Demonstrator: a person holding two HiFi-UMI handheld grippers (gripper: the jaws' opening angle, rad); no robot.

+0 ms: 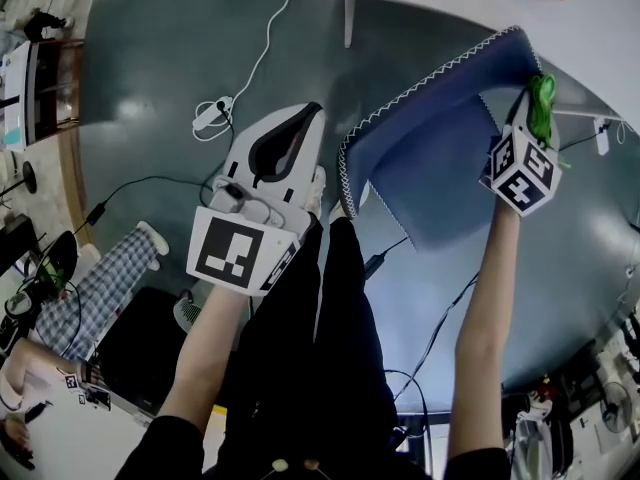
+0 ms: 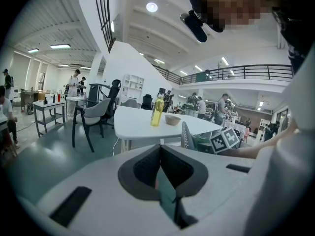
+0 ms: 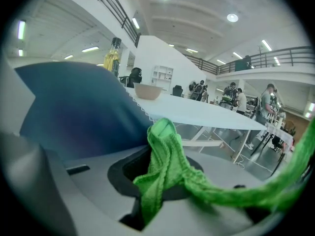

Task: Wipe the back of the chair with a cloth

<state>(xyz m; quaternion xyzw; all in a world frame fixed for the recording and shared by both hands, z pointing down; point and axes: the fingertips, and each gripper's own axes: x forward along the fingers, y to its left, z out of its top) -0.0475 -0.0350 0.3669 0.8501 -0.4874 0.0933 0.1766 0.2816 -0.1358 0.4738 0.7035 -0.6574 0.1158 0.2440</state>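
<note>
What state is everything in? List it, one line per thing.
left gripper: shut, nothing between the jaws.
right gripper: shut on the green cloth.
green cloth: bunched, pinched in the jaws, tail hanging loose.
chair back: beside the right gripper; contact with the cloth unclear.
yellow bottle: upright on the white table.
bowl: upright on that table.
</note>
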